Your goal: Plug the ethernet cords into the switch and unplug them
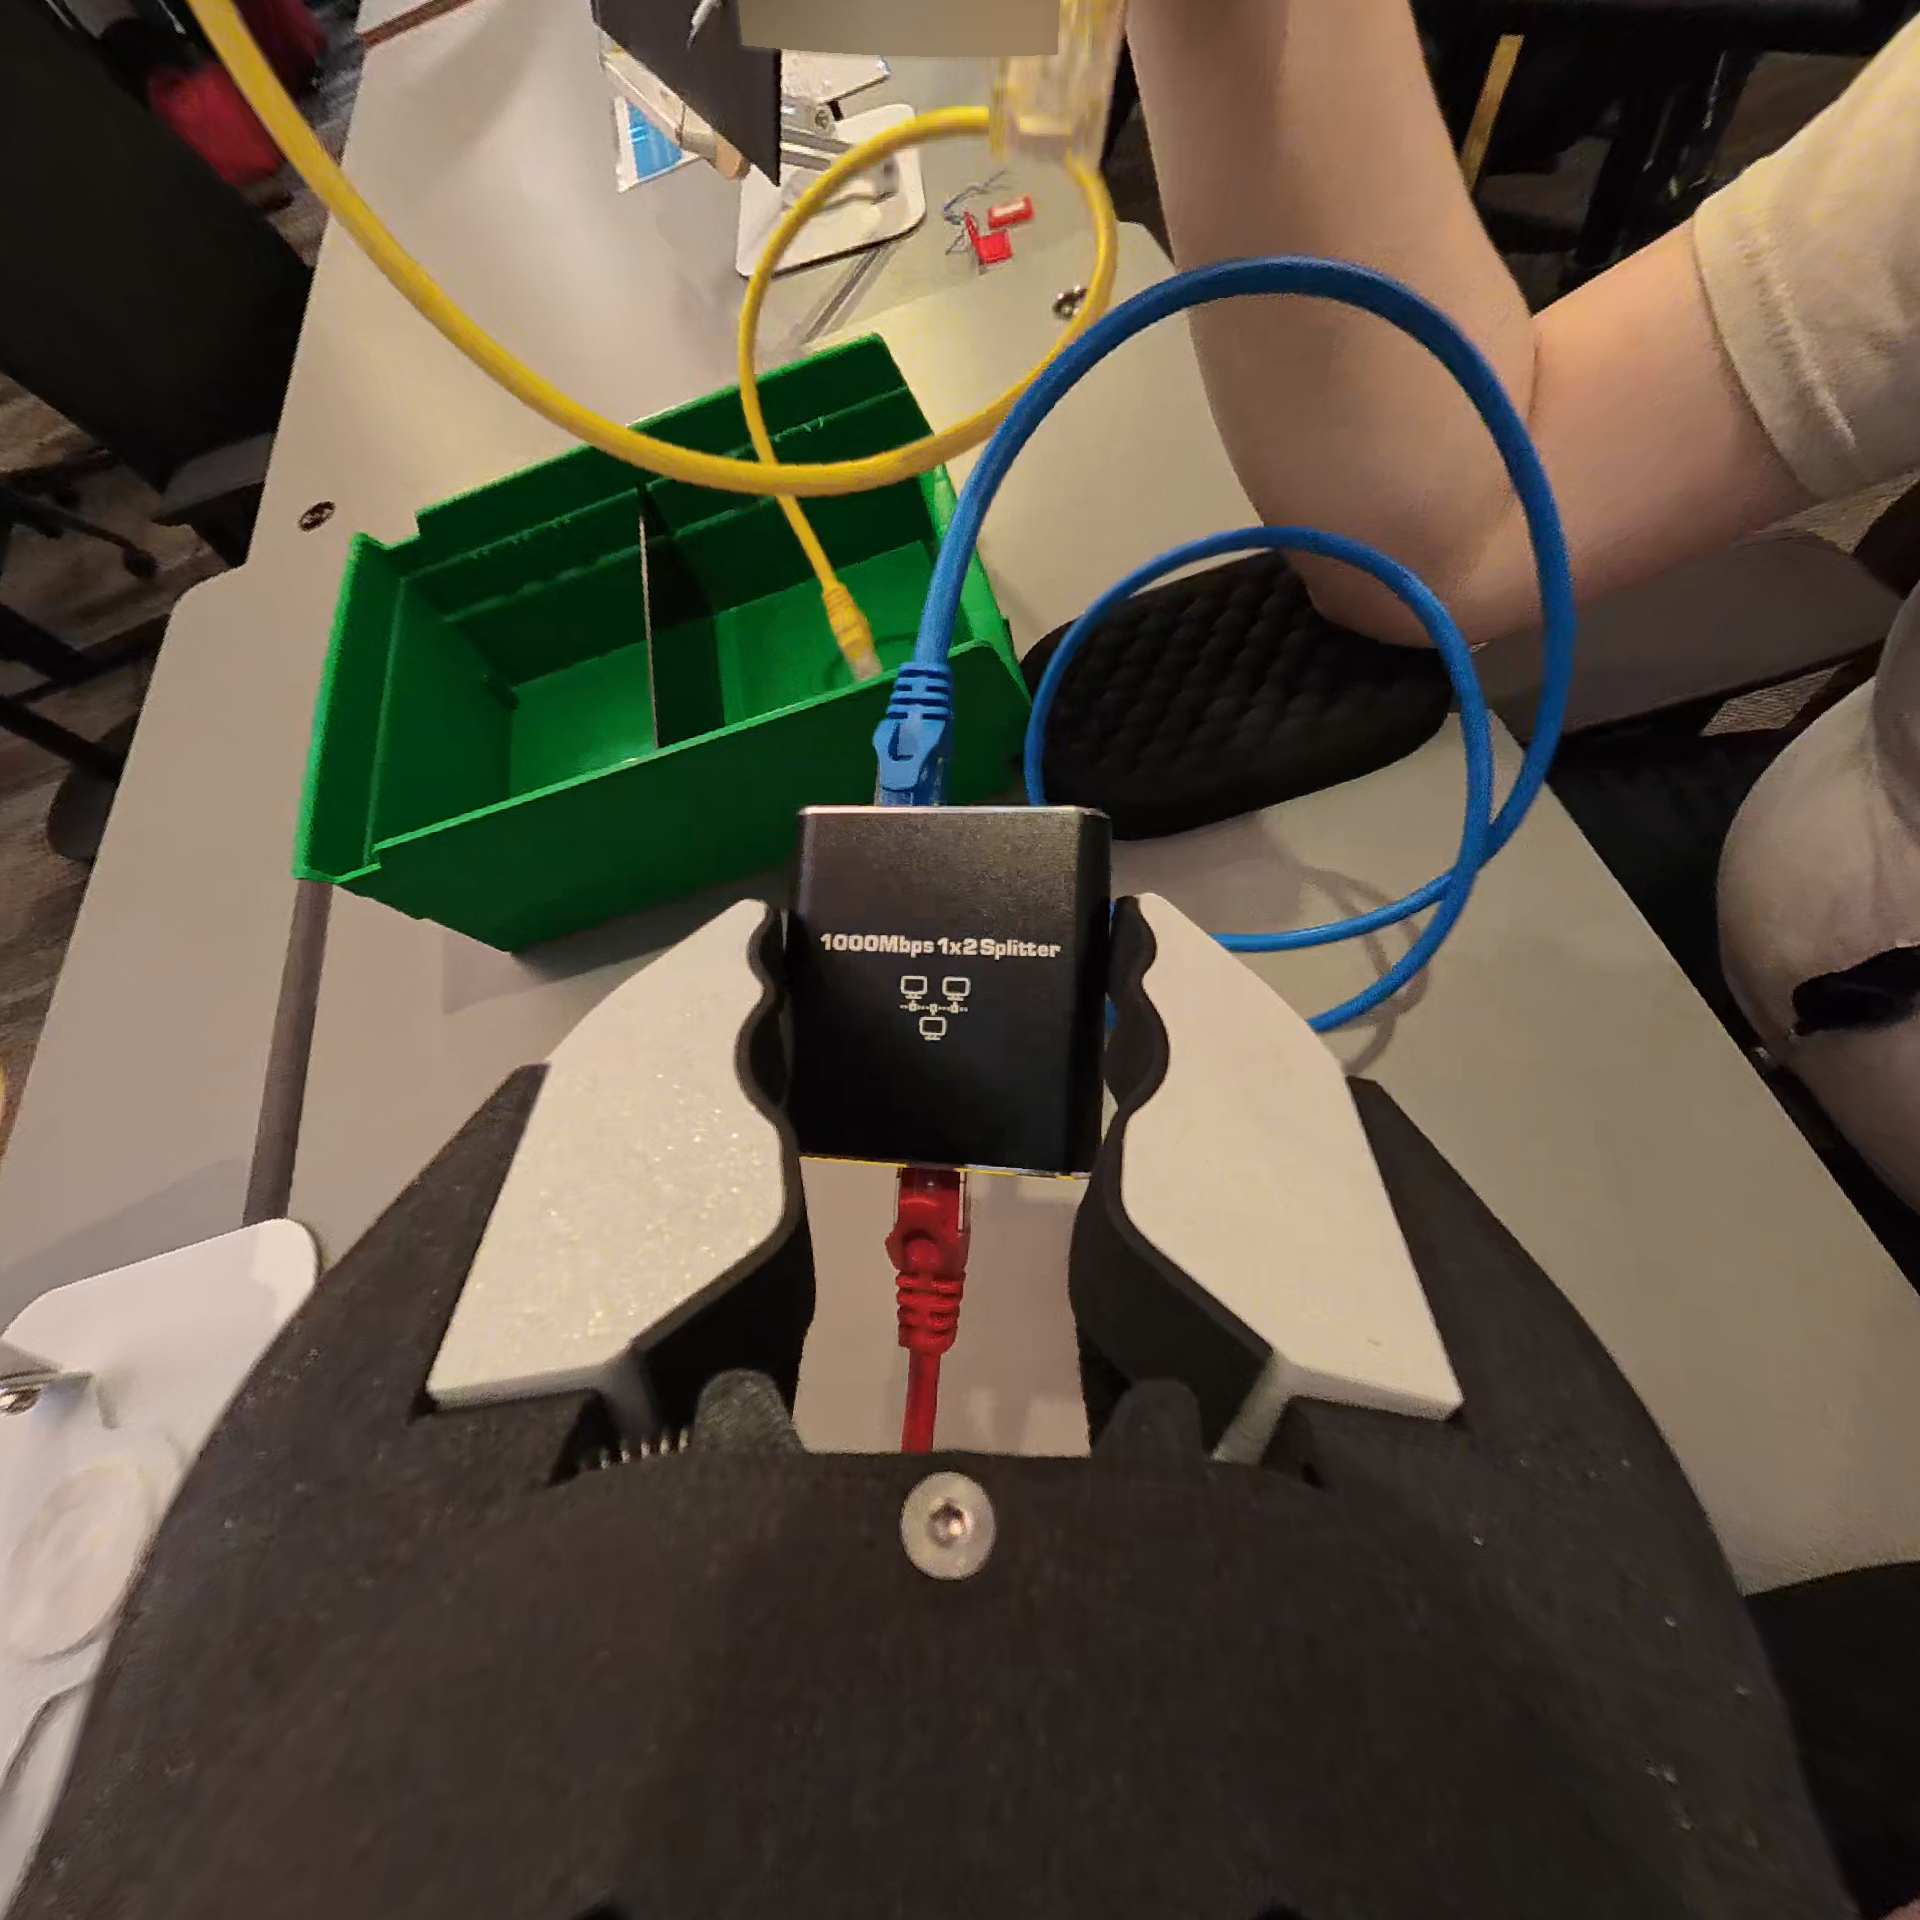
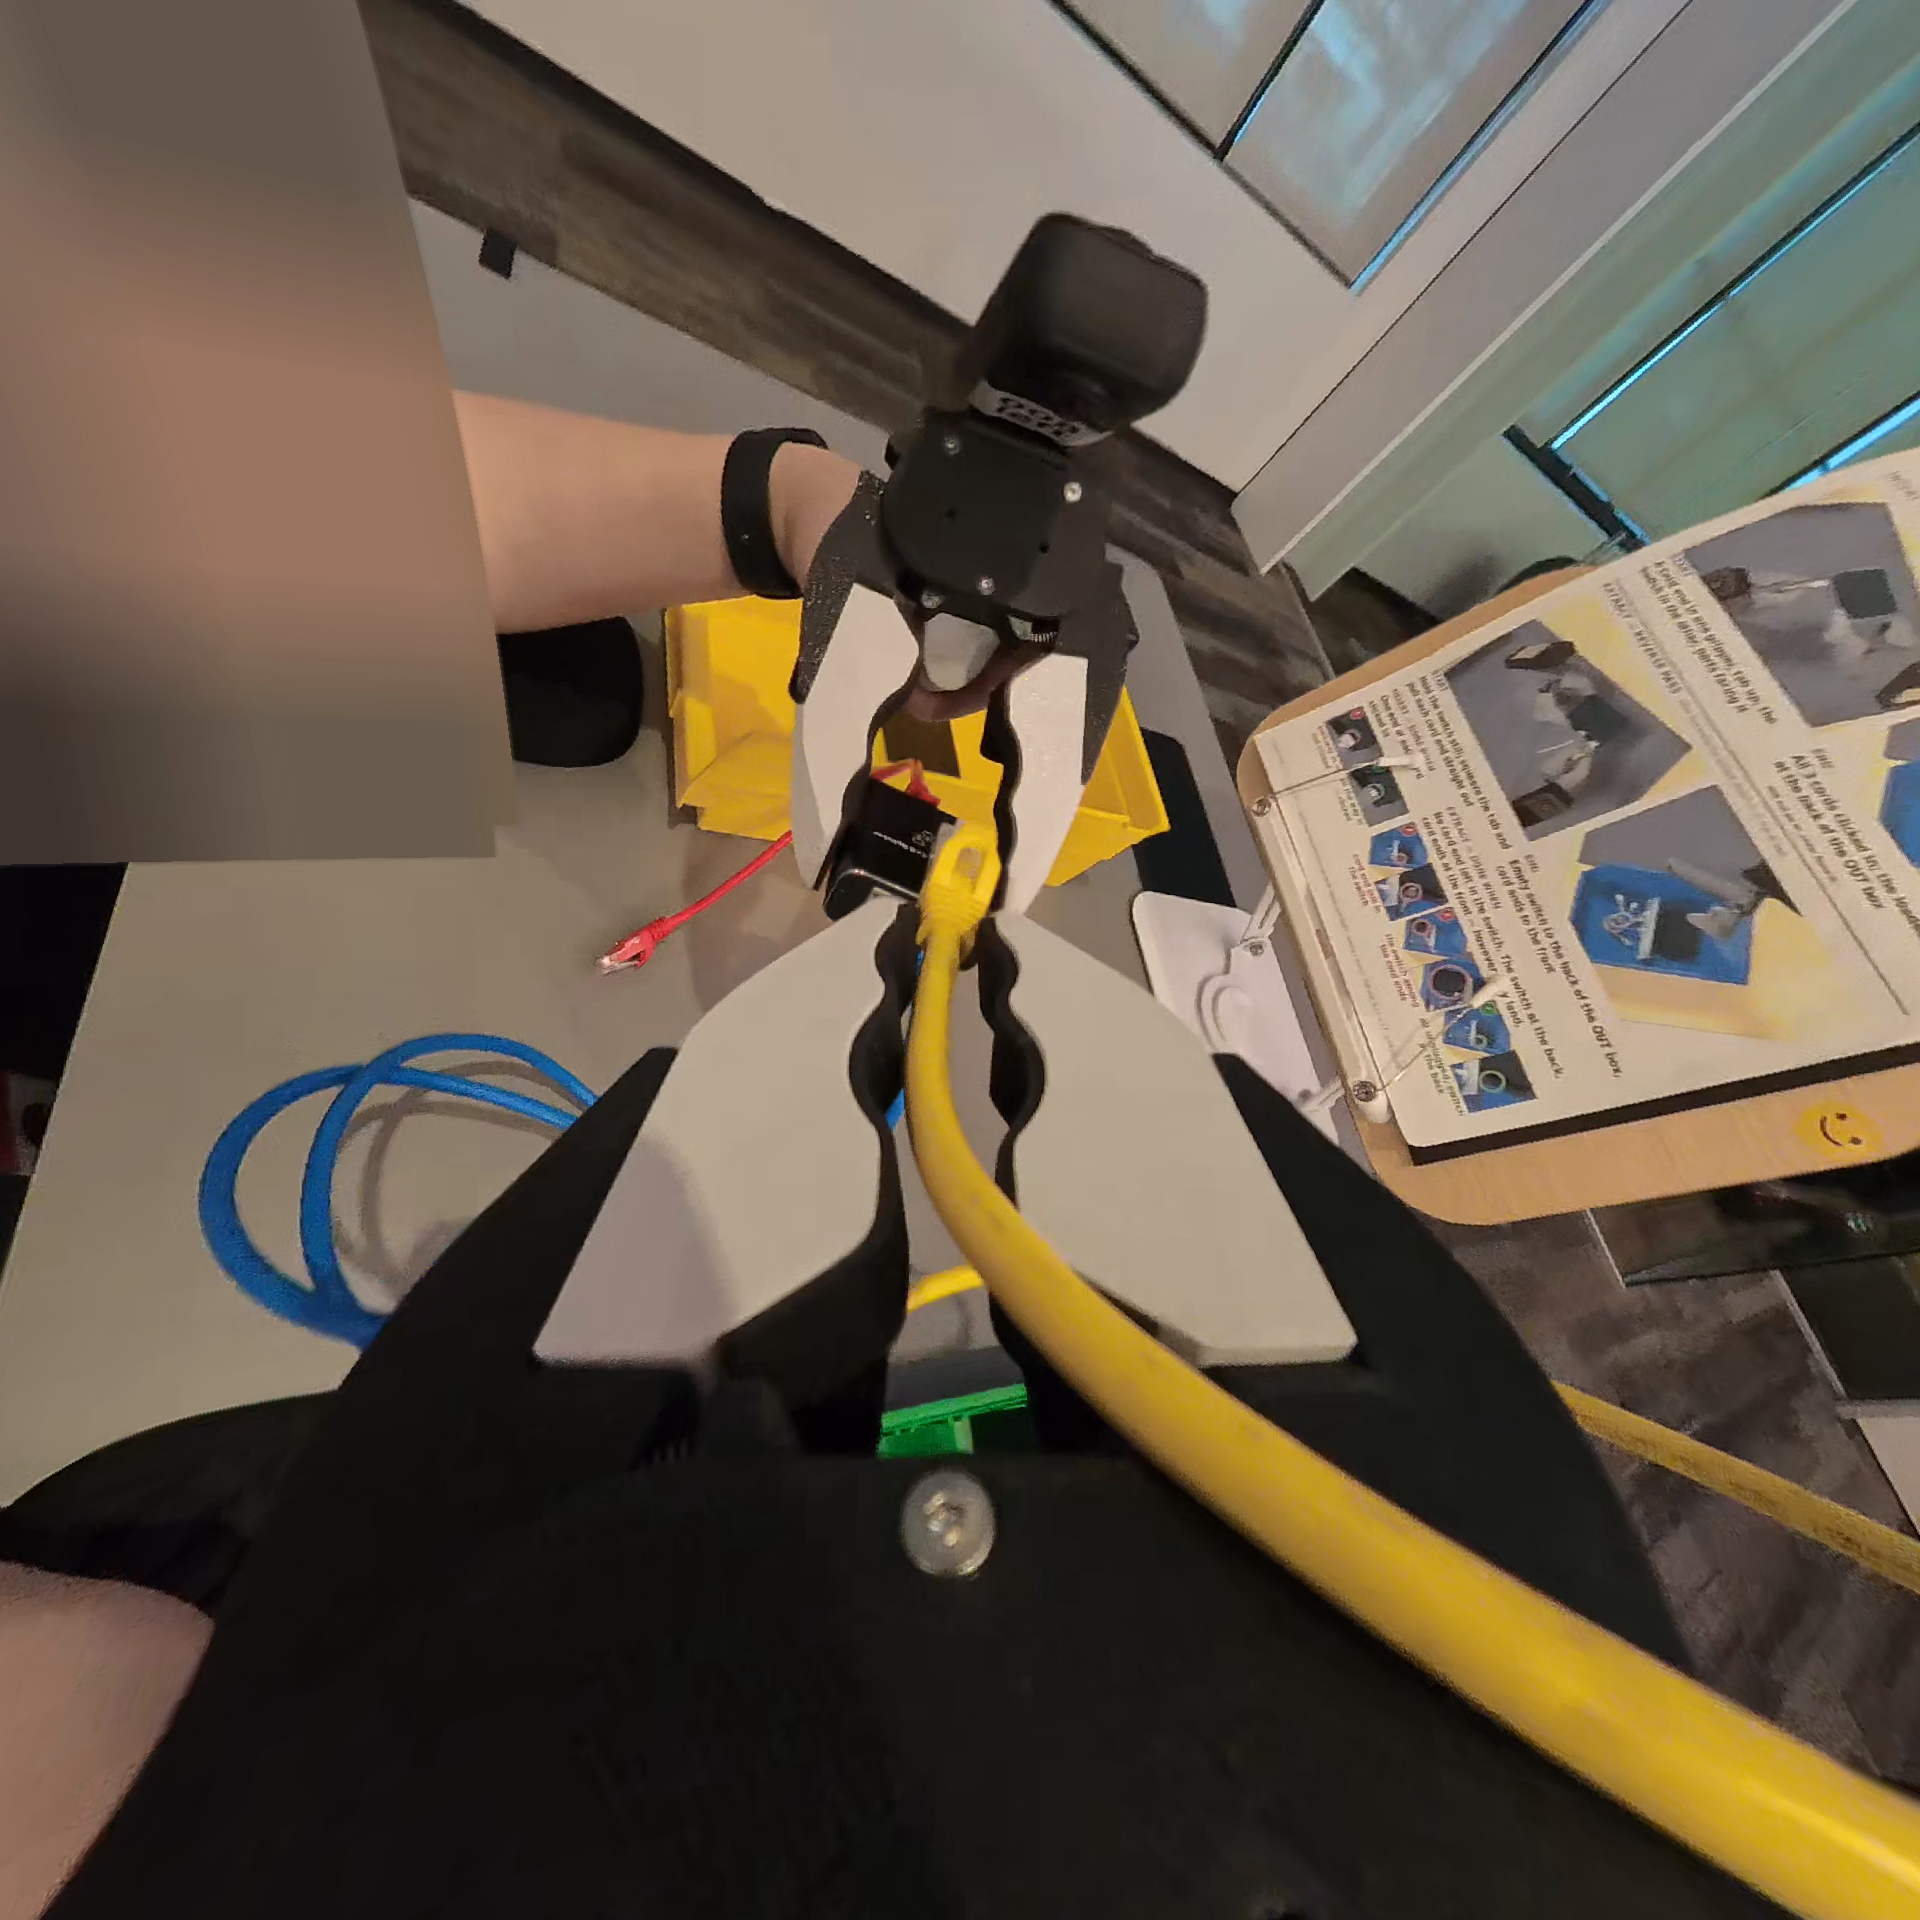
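Note:
My left gripper [image 1: 945, 935] is shut on the black switch [image 1: 945, 1039], gripping its two sides above the table. A blue cord's plug [image 1: 912, 727] sits in the switch's far face. A red cord's plug [image 1: 928, 1278] sits in its near face. My right gripper [image 2: 948, 925] is shut on the yellow cord [image 2: 1143, 1299] just behind its plug [image 2: 961, 868]. It holds that plug close to the switch [image 2: 883, 842], in front of the left gripper [image 2: 920, 883]. In the left wrist view this plug [image 1: 1049, 94] hangs blurred, high above the switch and apart from it.
A green divided bin [image 1: 436, 831] stands behind the switch, the yellow cord's other plug [image 1: 850, 629] dangling over it. A black pad [image 1: 1226, 686] lies under the person's arm [image 1: 1351, 416]. A yellow bin [image 2: 727, 727], the red cord's loose end [image 2: 634, 951], the blue coil [image 2: 343, 1174] and an instruction board [image 2: 1610, 831] are around. Left tips to right tips: about 12 cm.

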